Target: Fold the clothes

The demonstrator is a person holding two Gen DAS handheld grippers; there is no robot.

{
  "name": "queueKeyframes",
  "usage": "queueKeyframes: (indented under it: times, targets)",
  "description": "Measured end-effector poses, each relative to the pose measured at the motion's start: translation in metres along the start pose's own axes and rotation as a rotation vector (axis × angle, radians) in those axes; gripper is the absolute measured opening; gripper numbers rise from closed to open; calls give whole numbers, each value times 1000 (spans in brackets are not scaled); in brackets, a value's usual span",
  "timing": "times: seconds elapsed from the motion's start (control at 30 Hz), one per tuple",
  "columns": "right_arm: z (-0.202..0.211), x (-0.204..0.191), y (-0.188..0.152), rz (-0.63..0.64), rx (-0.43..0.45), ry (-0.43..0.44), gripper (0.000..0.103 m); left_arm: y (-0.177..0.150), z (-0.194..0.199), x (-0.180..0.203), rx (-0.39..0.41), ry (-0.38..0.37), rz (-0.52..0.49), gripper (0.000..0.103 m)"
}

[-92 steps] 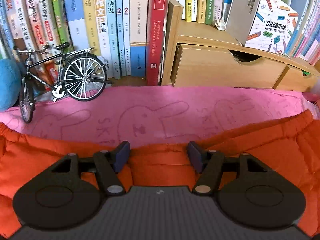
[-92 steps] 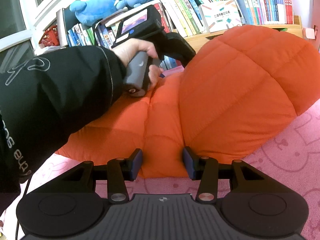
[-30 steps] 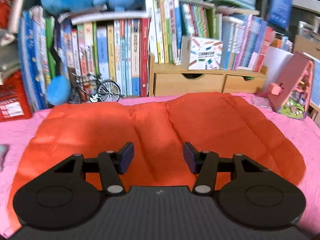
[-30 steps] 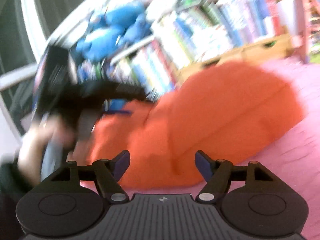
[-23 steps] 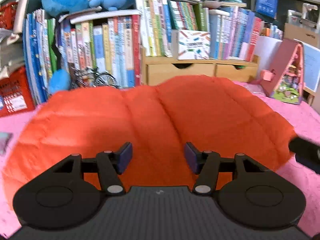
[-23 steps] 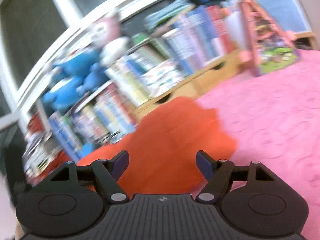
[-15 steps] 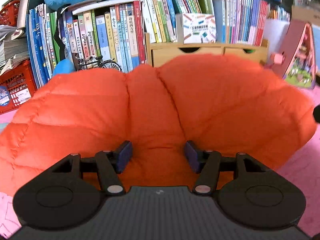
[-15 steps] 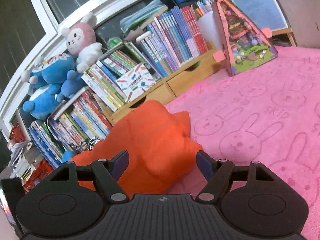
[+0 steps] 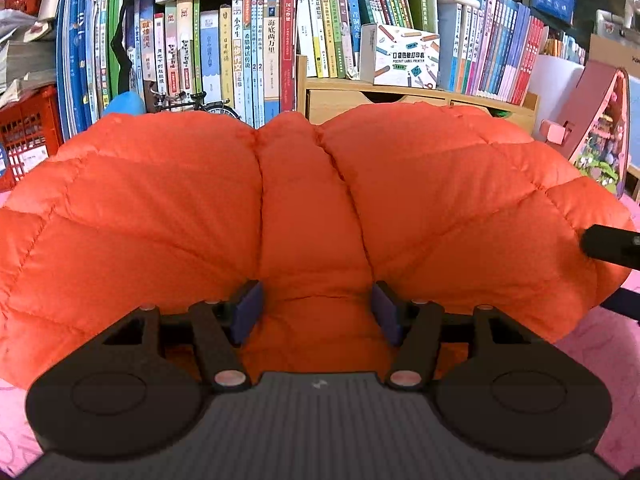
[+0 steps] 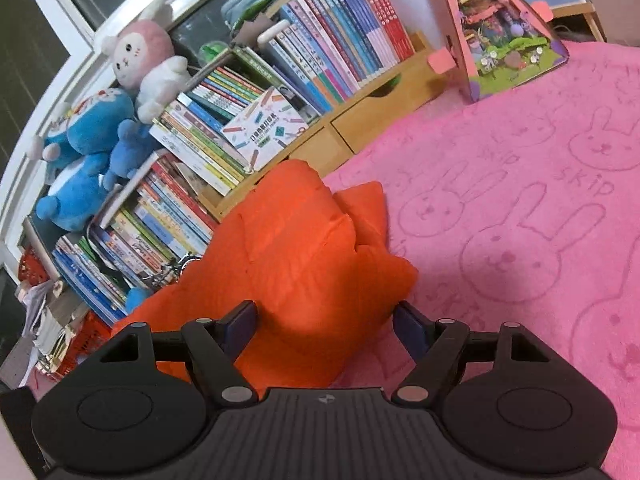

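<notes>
A puffy orange quilted garment (image 9: 312,208) lies folded in a mound on the pink rabbit-print cloth (image 10: 520,208). In the left wrist view my left gripper (image 9: 316,310) is open, its blue pads either side of the garment's near middle panel, not closed on it. In the right wrist view the garment (image 10: 296,248) shows from its right end. My right gripper (image 10: 326,330) is open, with the garment's near corner between its fingers. The right gripper's black tip (image 9: 612,246) shows at the garment's right edge in the left wrist view.
Rows of books (image 9: 248,48) and wooden drawers (image 9: 400,102) stand behind the garment. A small model bicycle (image 9: 192,104) and red crate (image 9: 24,132) stand back left. A pink toy house (image 10: 496,28) stands at the right. Plush toys (image 10: 104,120) sit on the books.
The left gripper came down and in close to the garment's near edge. The right gripper swung round to the garment's right end and stands wider open than three seconds ago.
</notes>
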State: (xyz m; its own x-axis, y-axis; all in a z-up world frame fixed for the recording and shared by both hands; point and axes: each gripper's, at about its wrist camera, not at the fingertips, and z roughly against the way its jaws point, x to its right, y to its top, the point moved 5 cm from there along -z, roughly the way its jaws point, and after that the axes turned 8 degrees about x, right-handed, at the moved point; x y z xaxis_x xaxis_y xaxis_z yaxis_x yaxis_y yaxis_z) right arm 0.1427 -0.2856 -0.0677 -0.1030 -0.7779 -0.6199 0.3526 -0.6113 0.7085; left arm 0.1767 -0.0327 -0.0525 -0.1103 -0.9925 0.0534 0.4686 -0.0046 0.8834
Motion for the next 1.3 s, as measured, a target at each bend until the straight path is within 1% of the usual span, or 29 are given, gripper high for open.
queueKeyframes:
  times: [0.2,0.3,0.4,0.47,0.5,0.53,0.57,0.6,0.63,0.67,0.77,0.8,0.87,0.9,0.93,1.0,1.07,1.1,1.13,1.2,1.3]
  targets:
    - [-25,1,-1,-56,-30,-1,77,0,0,-2,-2,-17,19,60]
    - [-39,2,-1,-84,-46,-1,77,0,-1,-4,-2,-34,35,63]
    - [-52,2,-2,-112,-61,0,74,0,-1,-6,-2,-51,47,65]
    - [-60,2,-2,-131,-72,1,66,1,-1,-7,-3,-57,52,65]
    - [-65,2,-2,-140,-79,2,56,1,-1,-8,-4,-61,58,65]
    - [-69,1,0,-157,-108,14,47,1,-2,-9,-4,-63,62,65]
    - [-73,0,3,-173,-138,25,40,1,-2,-9,-5,-63,61,65]
    - [-77,-2,5,-185,-165,36,36,1,-2,-9,-5,-62,62,65]
    - [-76,-11,11,-131,-160,39,32,1,-2,-9,-3,-63,64,65]
    - [-73,-21,15,-77,-150,41,30,1,-1,-9,-1,-63,66,65]
    - [-59,-72,23,172,-89,64,28,2,2,-12,13,-73,89,64]
    - [-54,-93,20,271,-59,70,28,4,5,-16,18,-83,109,63]
    - [-44,-136,14,470,1,83,28,8,18,-31,13,-105,178,55]
    - [-38,-158,10,570,33,88,28,11,31,-43,24,-103,217,55]
    - [-31,-179,3,677,75,88,28,14,45,-55,43,-88,241,55]
    - [-16,-219,-15,887,159,87,28,16,77,-80,130,21,207,54]
    - [-7,-254,-41,1055,210,106,28,18,109,-106,211,123,178,54]
    - [-3,-271,-54,1138,234,115,28,18,119,-122,229,148,187,54]
    - [0,-284,-68,1198,247,130,28,16,125,-142,230,161,219,56]
    - [0,-308,-100,1326,277,154,29,8,131,-181,215,199,301,56]
    - [-2,-330,-147,1486,292,205,31,-4,139,-229,204,233,423,56]
